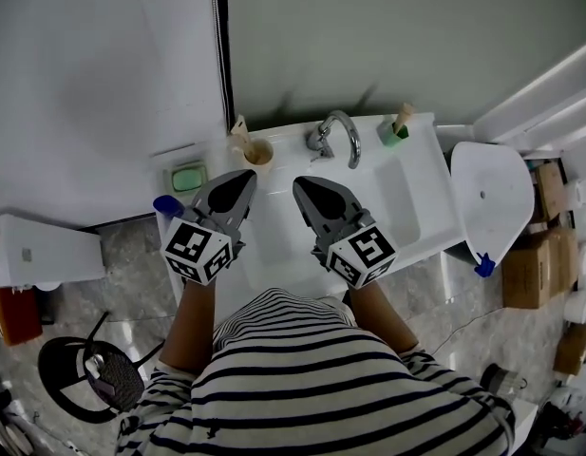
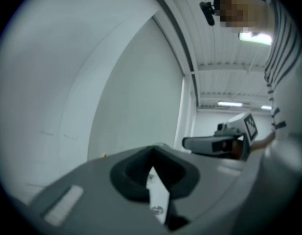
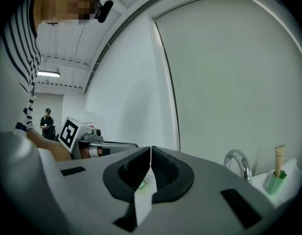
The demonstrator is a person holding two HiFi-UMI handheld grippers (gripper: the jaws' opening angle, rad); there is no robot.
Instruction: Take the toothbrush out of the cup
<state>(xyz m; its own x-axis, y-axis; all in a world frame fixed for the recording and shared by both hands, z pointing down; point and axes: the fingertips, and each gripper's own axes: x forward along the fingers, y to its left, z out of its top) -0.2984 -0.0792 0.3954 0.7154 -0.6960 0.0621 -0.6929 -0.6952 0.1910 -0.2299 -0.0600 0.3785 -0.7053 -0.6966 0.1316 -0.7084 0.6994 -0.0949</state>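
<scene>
**A:** Head view first?

**B:** Pale toothbrush (image 1: 240,133) upright in round tan cup (image 1: 259,154), back ledge of white sink (image 1: 403,198), left of chrome faucet (image 1: 344,133). Grey left gripper (image 1: 243,177) near the cup, grey right gripper (image 1: 303,184) over the basin.

**A:** Left gripper view?

**B:** Jaws pressed together, nothing between.

**A:** Right gripper view?

**B:** Same deal, closed and empty.

Head view looks steeply down at the sink (image 1: 397,198); both gripper views face the wall (image 3: 229,72), level.

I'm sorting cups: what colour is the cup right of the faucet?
Green: the small green cup, clearest in the head view.
</scene>
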